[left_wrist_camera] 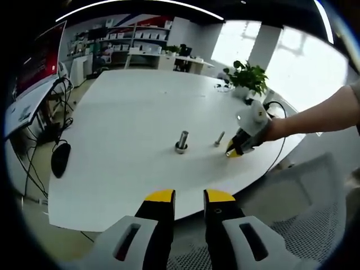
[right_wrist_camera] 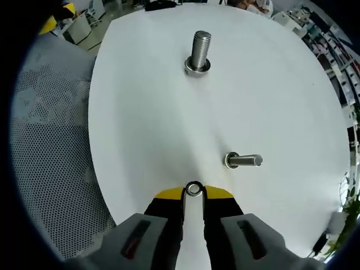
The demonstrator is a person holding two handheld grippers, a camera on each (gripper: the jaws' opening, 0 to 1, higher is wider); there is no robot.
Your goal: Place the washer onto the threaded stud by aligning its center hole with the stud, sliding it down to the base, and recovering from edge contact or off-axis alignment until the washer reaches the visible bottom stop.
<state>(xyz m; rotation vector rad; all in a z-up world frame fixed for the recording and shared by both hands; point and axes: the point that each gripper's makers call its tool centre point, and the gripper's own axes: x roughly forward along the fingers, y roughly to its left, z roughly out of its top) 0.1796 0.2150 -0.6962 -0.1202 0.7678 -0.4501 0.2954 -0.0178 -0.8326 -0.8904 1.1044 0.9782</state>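
Note:
An upright threaded stud [left_wrist_camera: 181,140] [right_wrist_camera: 199,50] stands on the white table [left_wrist_camera: 129,112] [right_wrist_camera: 281,101], with a metal ring round its base. A second bolt [left_wrist_camera: 219,138] [right_wrist_camera: 243,160] lies on its side nearby. My right gripper [right_wrist_camera: 194,194] is shut on a small metal washer [right_wrist_camera: 194,189] pinched between its yellow tips, low over the table's near edge, short of the lying bolt and well short of the stud. In the left gripper view the right gripper [left_wrist_camera: 233,151] sits in a person's hand to the right of both bolts. My left gripper [left_wrist_camera: 189,197] hangs open off the table's near edge, holding nothing.
A potted plant [left_wrist_camera: 247,76] and cables stand at the far right of the table. A black mouse [left_wrist_camera: 60,157] lies off the left edge. A white mesh chair [right_wrist_camera: 50,140] [left_wrist_camera: 315,214] sits close against the near edge.

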